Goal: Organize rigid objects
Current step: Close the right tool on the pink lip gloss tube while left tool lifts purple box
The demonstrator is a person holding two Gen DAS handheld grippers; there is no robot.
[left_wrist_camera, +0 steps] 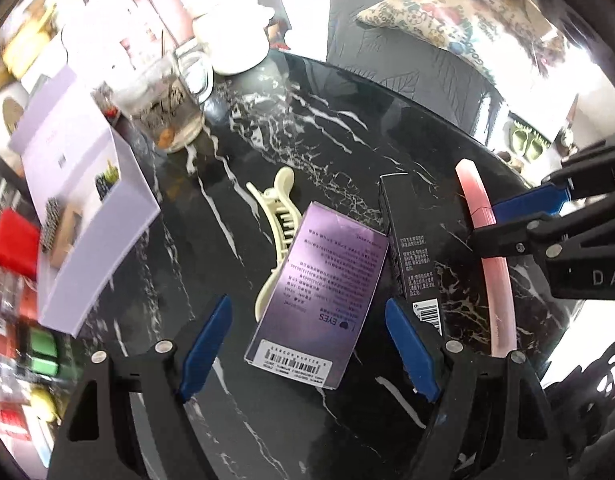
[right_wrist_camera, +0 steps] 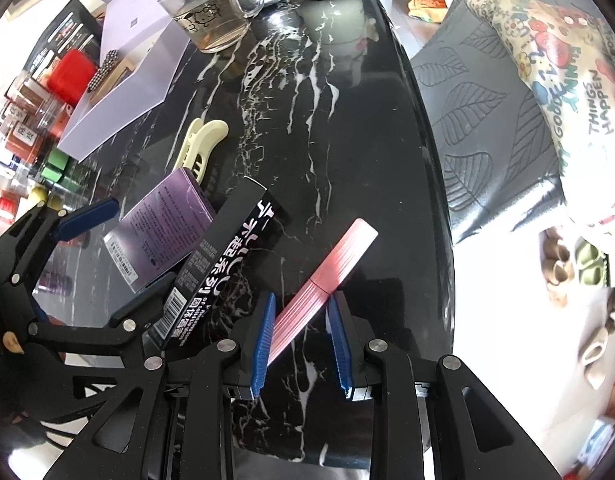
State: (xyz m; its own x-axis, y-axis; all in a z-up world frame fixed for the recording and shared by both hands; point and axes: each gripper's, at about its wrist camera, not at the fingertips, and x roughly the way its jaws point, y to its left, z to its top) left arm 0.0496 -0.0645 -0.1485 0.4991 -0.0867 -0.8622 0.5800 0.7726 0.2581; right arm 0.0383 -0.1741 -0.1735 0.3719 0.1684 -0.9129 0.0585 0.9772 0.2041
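Right now my right gripper (right_wrist_camera: 301,340) has its blue fingers (right_wrist_camera: 262,344) clenched on the lower part of the pink ribbed stick (right_wrist_camera: 327,280), which lies slanted on the black marble bench (right_wrist_camera: 347,140); the pads press it from both sides. My left gripper (left_wrist_camera: 307,344) hangs released, its fingers (left_wrist_camera: 205,344) spread wide on either side of the purple box (left_wrist_camera: 315,300), and none of them touches it. That box lies flat with its barcode end toward my left camera. Just beside it, touching along one edge, lies the long black box (left_wrist_camera: 411,240), and the cream hair clip (left_wrist_camera: 277,216) pokes out from under the purple box's far side. Farther back stand a glass mug (left_wrist_camera: 163,108), a white kettle (left_wrist_camera: 227,16) and an open lavender box (left_wrist_camera: 87,208).
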